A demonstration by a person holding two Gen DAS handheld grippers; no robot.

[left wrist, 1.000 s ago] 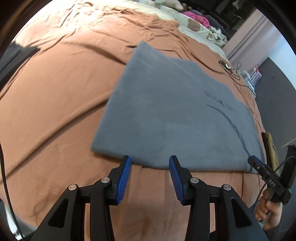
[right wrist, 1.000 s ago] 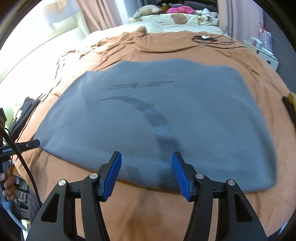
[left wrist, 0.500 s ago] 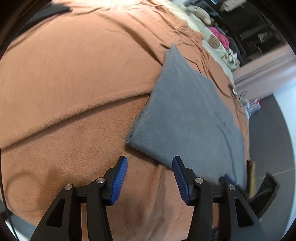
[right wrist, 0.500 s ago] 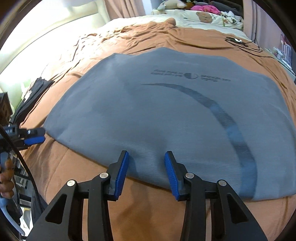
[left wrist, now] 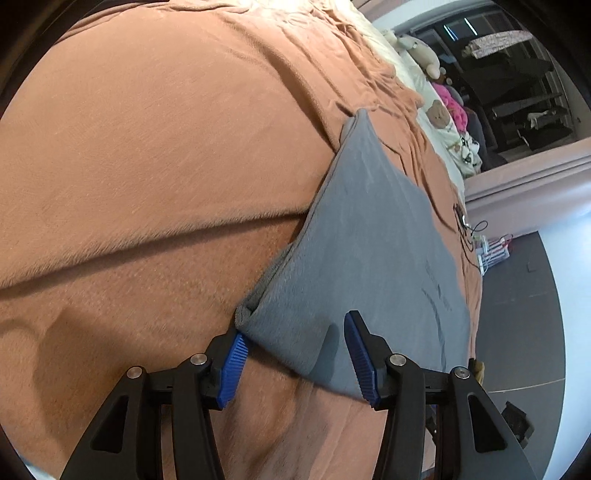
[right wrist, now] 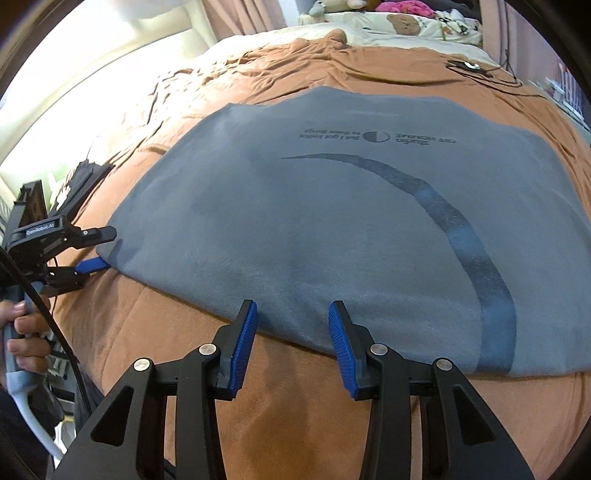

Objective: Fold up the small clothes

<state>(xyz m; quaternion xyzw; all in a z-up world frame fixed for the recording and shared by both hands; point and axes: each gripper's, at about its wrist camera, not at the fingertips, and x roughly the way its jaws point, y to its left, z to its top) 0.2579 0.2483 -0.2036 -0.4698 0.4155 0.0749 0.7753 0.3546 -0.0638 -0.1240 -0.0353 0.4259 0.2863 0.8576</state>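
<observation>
A grey folded garment with a dark curved stripe and small print lies flat on the brown blanket. My left gripper is open, its jaws straddling the garment's near left corner. It also shows in the right wrist view, one finger above and one below that corner. My right gripper is open, its jaws straddling the garment's near edge at the middle.
The brown blanket covers the bed, wrinkled at the far side. Pillows and soft toys lie at the head. A black cable with a device lies at the far right. A black item lies at the left edge.
My left gripper has swung left and come down onto the garment's near left corner. My right gripper has moved left along the near edge and closer to it.
</observation>
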